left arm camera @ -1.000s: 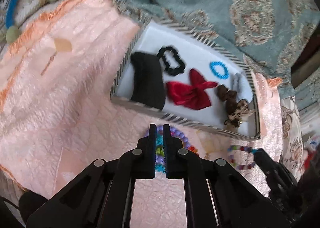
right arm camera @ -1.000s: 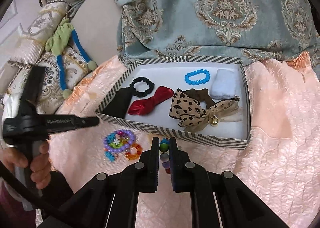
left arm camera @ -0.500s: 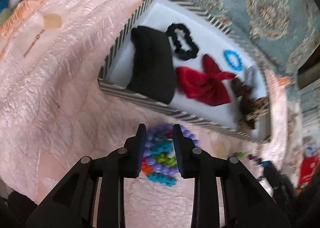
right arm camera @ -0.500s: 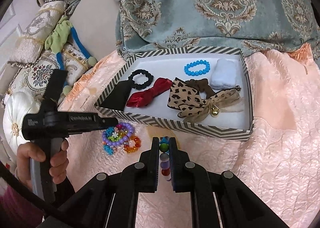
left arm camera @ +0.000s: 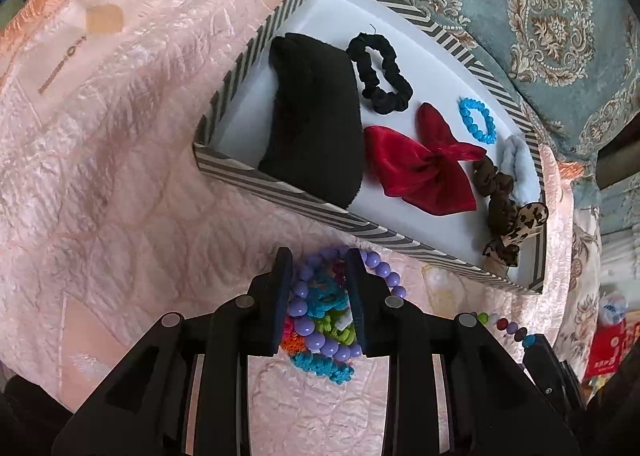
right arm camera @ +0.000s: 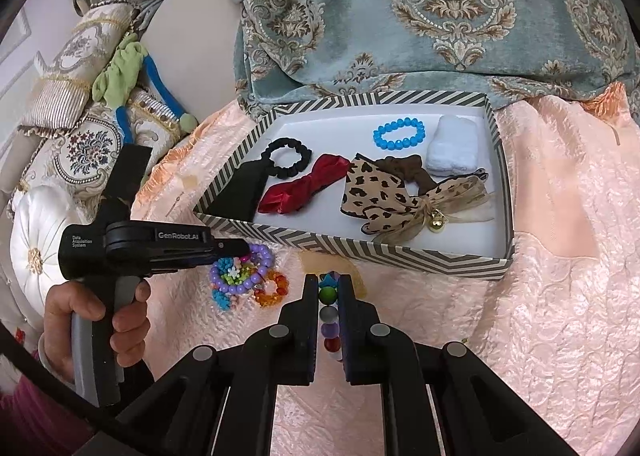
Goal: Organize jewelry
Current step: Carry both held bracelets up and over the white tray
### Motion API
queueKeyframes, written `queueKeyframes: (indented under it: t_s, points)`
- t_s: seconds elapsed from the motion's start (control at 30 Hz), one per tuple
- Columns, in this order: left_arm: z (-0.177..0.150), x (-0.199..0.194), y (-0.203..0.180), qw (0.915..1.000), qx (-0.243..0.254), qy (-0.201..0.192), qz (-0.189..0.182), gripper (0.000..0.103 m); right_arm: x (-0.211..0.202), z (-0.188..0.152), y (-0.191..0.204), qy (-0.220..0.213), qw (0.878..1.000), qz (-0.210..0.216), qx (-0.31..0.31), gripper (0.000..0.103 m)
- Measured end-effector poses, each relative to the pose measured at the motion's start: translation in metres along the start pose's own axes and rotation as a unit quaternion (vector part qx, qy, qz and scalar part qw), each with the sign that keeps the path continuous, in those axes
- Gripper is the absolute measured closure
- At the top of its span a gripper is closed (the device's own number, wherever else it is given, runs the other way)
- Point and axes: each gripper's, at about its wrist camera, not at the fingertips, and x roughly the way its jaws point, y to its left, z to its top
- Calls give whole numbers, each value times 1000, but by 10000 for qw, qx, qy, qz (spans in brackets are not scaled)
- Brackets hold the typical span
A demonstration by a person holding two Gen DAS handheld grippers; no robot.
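A striped box (left arm camera: 280, 186) (right arm camera: 400, 252) on a pink quilt holds a black pouch (left arm camera: 316, 120), black scrunchie (left arm camera: 380, 72), red bow (left arm camera: 420, 168), blue bead bracelet (right arm camera: 399, 133), brown scrunchie, leopard bow (right arm camera: 380, 196) and white cloth. A pile of purple, blue, green and orange bracelets (left arm camera: 320, 316) (right arm camera: 244, 276) lies in front of the box. My left gripper (left arm camera: 320, 260) is open, its jaws either side of this pile. My right gripper (right arm camera: 328, 280) is nearly shut around a multicoloured bead strand (right arm camera: 329, 312).
A teal patterned blanket (right arm camera: 400, 16) lies behind the box. Embroidered cushions (right arm camera: 80, 128) with a green and blue tie sit at the left. The pink quilt (right arm camera: 560, 256) spreads right of the box. My left hand holds its gripper handle (right arm camera: 100, 316).
My left gripper has opened and moved forward over the bracelet pile, so its jaws now straddle it. My right gripper stays on the bead strand, slightly wider.
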Motion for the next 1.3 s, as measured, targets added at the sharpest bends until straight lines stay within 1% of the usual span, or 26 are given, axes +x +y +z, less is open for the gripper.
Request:
queueKeyframes:
  t_s: [0.1, 0.2, 0.33, 0.43, 0.5, 0.57, 0.6, 0.63, 0.67, 0.7, 0.77, 0.87, 0.93, 1.03, 1.07, 1.1, 1.17, 1.3]
  points:
    - [1, -1, -2, 10000, 55, -10, -25, 94, -1, -1, 0, -6, 10000, -11, -7, 95]
    - [-1, -13, -7, 9996, 192, -147, -123, 98, -4, -1, 0, -57, 10000, -3, -15, 95]
    - [-7, -36, -18, 9981, 407, -366, -268, 98, -14, 2, 4, -180, 9998, 51, -55, 95]
    - [-10, -49, -25, 9970, 538, -492, -273, 99, -24, 5, 9, -299, 9995, 77, -112, 95]
    - [-11, -52, -25, 9969, 571, -489, -230, 99, -30, 6, 11, -356, 9992, 96, -128, 95]
    - [-10, -47, -23, 9977, 492, -422, -194, 98, -33, 6, 13, -379, 9991, 100, -142, 95]
    - [-9, -40, -20, 9986, 407, -303, -168, 96, -33, 5, 13, -379, 9991, 99, -145, 95]
    - [-9, -34, -18, 9990, 362, -239, -122, 90, -33, 4, 13, -366, 9992, 103, -147, 95]
    - [-9, -29, -17, 9991, 360, -212, -58, 86, -32, 3, 13, -339, 9993, 112, -148, 95]
    - [-9, -21, -15, 9991, 383, -159, 57, 80, -31, 3, 13, -317, 9993, 112, -149, 95]
    - [-8, -11, -12, 9993, 329, -65, 142, 77, -27, 1, 12, -264, 9995, 111, -134, 95]
    - [-3, -2, -9, 9998, 203, -45, 50, 74, -21, 0, 7, -193, 9997, 129, -73, 95]
    - [0, 4, -12, 9996, 260, -15, 88, 74, -17, 1, 5, -162, 9998, 128, -50, 95]
    - [0, 8, -19, 9986, 472, 10, 231, 75, -14, 1, 3, -144, 9998, 137, -23, 95]
    - [-1, 8, -20, 9984, 509, -3, 231, 83, -14, 1, 2, -149, 9998, 139, -12, 95]
    - [-1, 8, -21, 9983, 539, 10, 235, 94, -14, 1, 2, -158, 9998, 145, -2, 95]
    - [-2, 5, -18, 9985, 500, -3, 217, 95, -17, 2, 2, -203, 9997, 167, 7, 95]
    - [-7, -22, -21, 9986, 490, -191, -79, 95, -29, 4, 6, -338, 9992, 201, -53, 95]
